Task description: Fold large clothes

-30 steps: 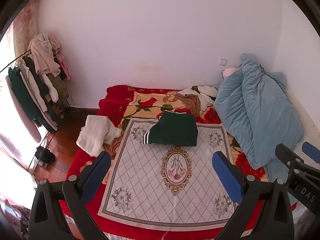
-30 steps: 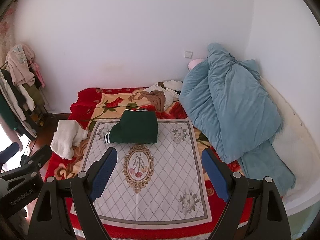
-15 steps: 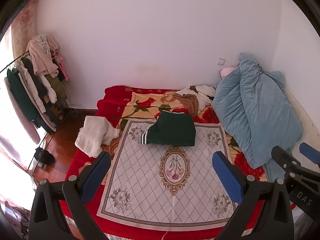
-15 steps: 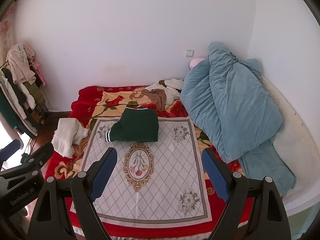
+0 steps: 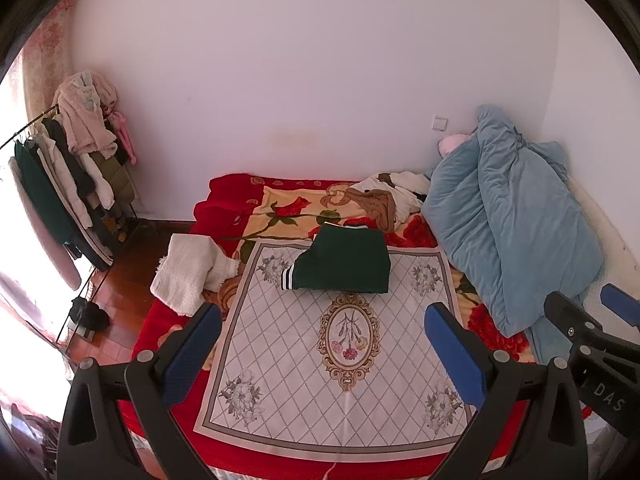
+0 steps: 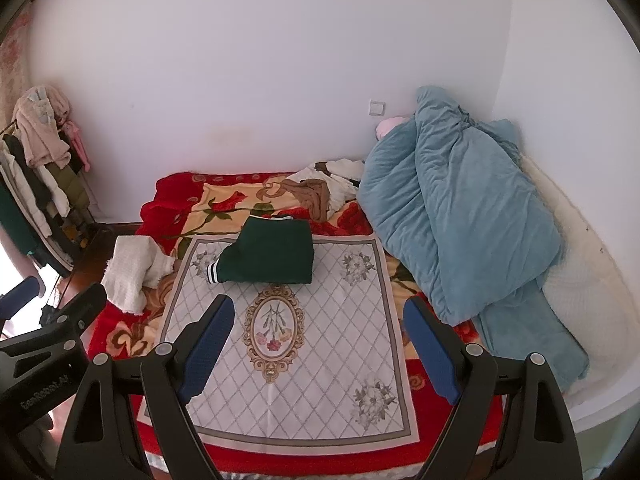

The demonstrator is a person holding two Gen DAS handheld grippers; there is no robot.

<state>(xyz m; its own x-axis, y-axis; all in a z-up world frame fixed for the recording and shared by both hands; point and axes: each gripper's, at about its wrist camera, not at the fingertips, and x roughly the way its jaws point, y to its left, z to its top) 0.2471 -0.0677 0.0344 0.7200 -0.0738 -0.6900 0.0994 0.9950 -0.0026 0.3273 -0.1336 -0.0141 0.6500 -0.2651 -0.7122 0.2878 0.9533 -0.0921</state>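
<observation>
A folded dark green garment [image 5: 344,260] [image 6: 270,256] with a striped cuff lies at the far end of the white patterned cloth [image 5: 332,360] [image 6: 288,344] on the bed. My left gripper [image 5: 320,320] hangs open above the cloth's near half, nothing between its blue pads. My right gripper [image 6: 318,312] is open too, well short of the green garment. A cream knit garment [image 5: 188,272] [image 6: 134,270] droops over the bed's left edge. A brown and white heap of clothes [image 5: 384,200] [image 6: 320,192] lies at the back.
A bulky blue duvet [image 5: 516,232] [image 6: 460,216] fills the bed's right side against the wall. A clothes rack [image 5: 68,184] [image 6: 36,184] with hanging garments stands left, over wooden floor [image 5: 128,264]. The red floral blanket [image 5: 280,204] covers the bed.
Both views have barely shifted; the garments and both grippers stay as they were.
</observation>
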